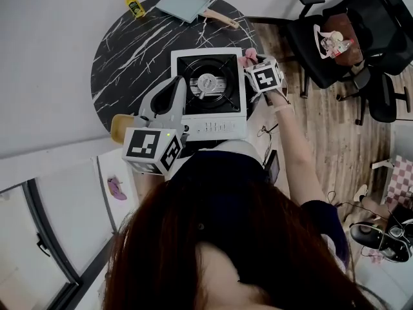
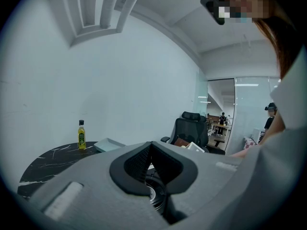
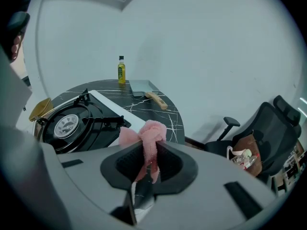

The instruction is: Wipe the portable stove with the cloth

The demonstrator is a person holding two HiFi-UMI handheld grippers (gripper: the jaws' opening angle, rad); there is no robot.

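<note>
The left gripper (image 1: 177,88) hangs over the stove's left edge. The left gripper view shows its jaws pressed together at the tips with nothing between them, and only the burner shows through the gap below. It could best serve by resting against the stove's left side, so the light body does not slide under the wipe.

The stove (image 1: 208,92) sits at the near edge of the table (image 1: 122,50). It has a white surround, with a black well and pan supports (image 3: 98,121) in the middle.

At its far right corner is the right gripper (image 3: 149,150), its jaws pinching the pink cloth (image 3: 147,134) – a bunched knot stands out past the tips and a tail hangs down between the pads. Whether the cloth touches the stove yet I cannot tell.

To wipe well, I would tilt this gripper down until the knot, not the jaw tips, bears on the white surround, then draw it along the flat rim in long strokes. The pinch should be kept firm, since little cloth is exposed and it could be dragged out. The supports look likely to snag – work around them.
</note>
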